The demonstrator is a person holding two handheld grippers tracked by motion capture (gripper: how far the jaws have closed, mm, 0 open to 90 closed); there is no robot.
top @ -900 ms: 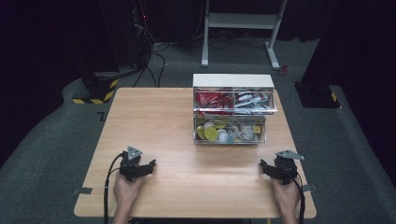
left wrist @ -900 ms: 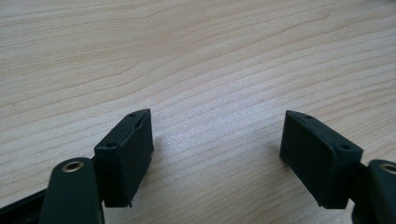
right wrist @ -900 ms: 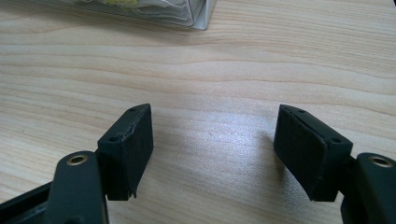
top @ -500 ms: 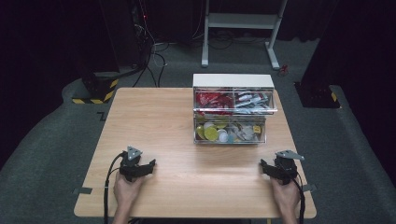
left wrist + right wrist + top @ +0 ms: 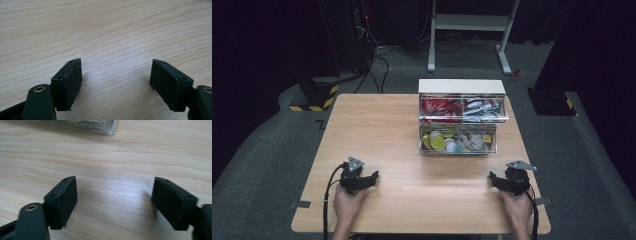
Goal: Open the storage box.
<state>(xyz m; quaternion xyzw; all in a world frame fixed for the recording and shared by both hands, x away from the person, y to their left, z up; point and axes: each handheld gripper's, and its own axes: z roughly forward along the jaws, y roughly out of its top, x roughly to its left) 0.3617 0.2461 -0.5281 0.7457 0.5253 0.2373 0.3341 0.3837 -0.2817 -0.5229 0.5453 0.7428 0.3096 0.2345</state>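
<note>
Two claws rest on a pale wooden worktop point(image 5: 402, 150), one at each near corner. The left claw point(image 5: 371, 178) sits by the person's left hand point(image 5: 348, 204), near the near-left edge; in the left gripper view its jaws stand wide apart with bare wood grain between them and nothing touching the pads. The right claw point(image 5: 493, 179) sits by the right hand point(image 5: 516, 206), close to the near-right edge; in the right gripper view its jaws are likewise spread, holding nothing, with bare board between them.

Nearest to them is a clear plastic drawer unit point(image 5: 461, 116) with a white top, standing toward the far right of the worktop, well apart from both claws. Its upper drawers hold red and mixed items, the lower one yellow, white and green small things; what they are I cannot tell. A corner of the unit point(image 5: 110, 126) shows at the top of the right gripper view.

Between the claws and on the whole left half, the board lies open. Around the worktop is grey carpet point(image 5: 272, 165), a dark room, cables point(image 5: 372, 55) on the floor behind, a white frame point(image 5: 472, 22) beyond the far edge, and a yellow-and-black striped base point(image 5: 314, 102) off the far-left corner.
</note>
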